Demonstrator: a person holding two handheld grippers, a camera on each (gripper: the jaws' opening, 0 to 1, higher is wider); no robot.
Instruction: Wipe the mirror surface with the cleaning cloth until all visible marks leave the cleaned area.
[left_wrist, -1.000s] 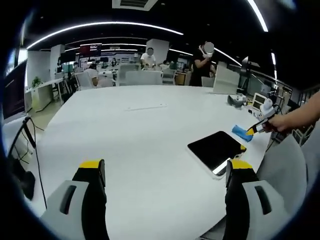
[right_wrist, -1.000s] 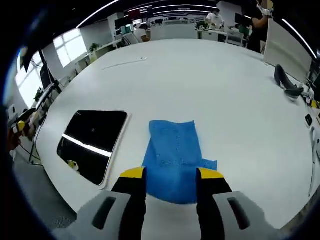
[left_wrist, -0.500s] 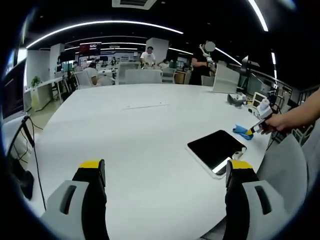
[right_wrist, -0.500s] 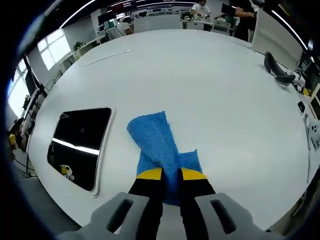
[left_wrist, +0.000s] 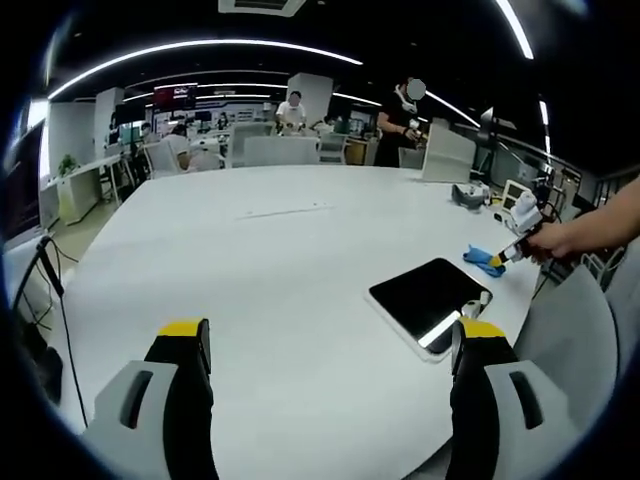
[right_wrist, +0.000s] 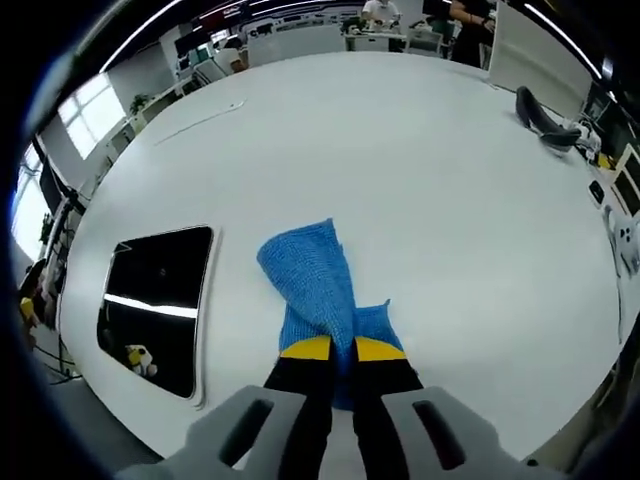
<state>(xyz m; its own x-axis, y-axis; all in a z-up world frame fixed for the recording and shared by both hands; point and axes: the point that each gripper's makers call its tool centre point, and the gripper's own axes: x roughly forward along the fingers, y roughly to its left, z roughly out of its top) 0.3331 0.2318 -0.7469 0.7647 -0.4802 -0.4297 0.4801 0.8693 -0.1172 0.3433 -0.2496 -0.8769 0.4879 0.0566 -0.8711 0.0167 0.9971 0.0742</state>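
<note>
Right gripper (right_wrist: 333, 347) is pinched tight on the near edge of the blue cleaning cloth (right_wrist: 312, 275), mid-frame, right of the mirror (right_wrist: 155, 305). Left gripper (left_wrist: 325, 340) gapes wide, empty. Cloth looks soft and floppy, so that edge grip should do.

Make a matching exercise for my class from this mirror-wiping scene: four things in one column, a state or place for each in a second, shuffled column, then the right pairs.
Things:
1. cleaning cloth
2. mirror
3. left gripper
4. right gripper

States or places:
A. jaws wide apart, nothing between them
B. lying flat on the white table, dark face up
C. bunched, blue, pinched at one end
D. jaws closed on fabric

Pairs: 1-C, 2-B, 3-A, 4-D
</note>
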